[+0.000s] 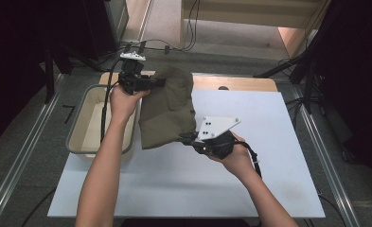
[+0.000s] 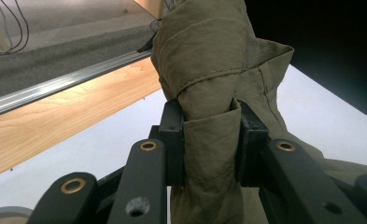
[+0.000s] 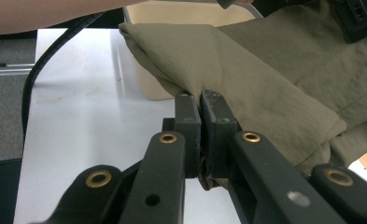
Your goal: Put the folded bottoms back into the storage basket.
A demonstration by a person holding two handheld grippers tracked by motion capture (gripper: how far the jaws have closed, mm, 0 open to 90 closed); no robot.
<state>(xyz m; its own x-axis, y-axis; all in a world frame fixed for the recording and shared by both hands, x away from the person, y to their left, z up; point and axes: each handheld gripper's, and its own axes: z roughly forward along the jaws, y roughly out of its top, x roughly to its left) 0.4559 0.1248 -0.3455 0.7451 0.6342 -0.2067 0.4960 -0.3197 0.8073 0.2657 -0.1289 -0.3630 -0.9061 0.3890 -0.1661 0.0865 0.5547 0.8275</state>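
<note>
An olive green cloth (image 1: 167,109) hangs folded between both grippers above the white table (image 1: 183,184). My left gripper (image 1: 159,83) is shut on the cloth's far edge near the table's back left. In the left gripper view a thick bunch of cloth (image 2: 209,79) is pinched between the jaws of the left gripper (image 2: 210,140). My right gripper (image 1: 186,138) is shut on the cloth's near right corner. In the right gripper view the right gripper (image 3: 201,109) clamps a thin edge of the cloth (image 3: 246,79).
A beige bin (image 1: 86,120) stands at the table's left edge, partly under the cloth and the left forearm. A strip of bare wood (image 1: 240,83) runs along the table's back. Cables (image 1: 174,47) lie on the floor behind.
</note>
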